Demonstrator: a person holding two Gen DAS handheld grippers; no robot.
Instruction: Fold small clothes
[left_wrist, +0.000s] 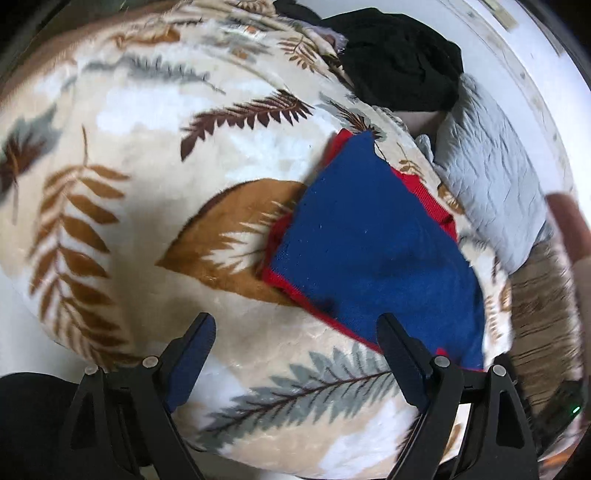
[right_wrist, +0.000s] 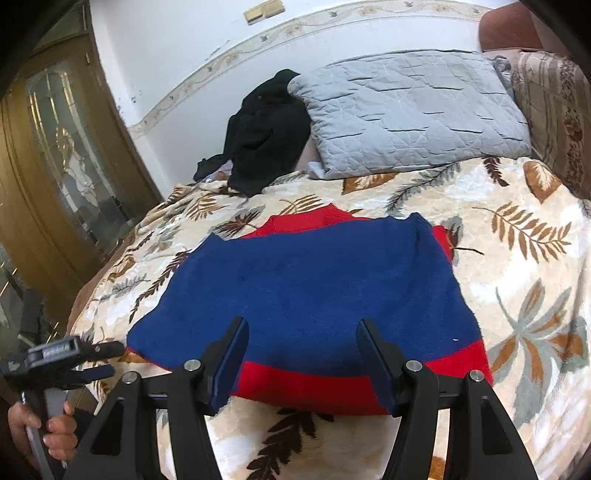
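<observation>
1. Blue-and-red sweater (right_wrist: 306, 291) lies flat on the leaf-print blanket (right_wrist: 517, 295), already folded into a rough rectangle, red hem nearest.
2. Right gripper (right_wrist: 301, 332) is over the near hem, jaws apart and empty.
3. Left gripper (left_wrist: 295, 325) is spread wide beside the sweater, grasping nothing.
4. Judged mostly done; a final fold may remain.
5. Black garment (right_wrist: 266, 136) by the grey pillow (right_wrist: 406, 110) is still unfolded.
</observation>
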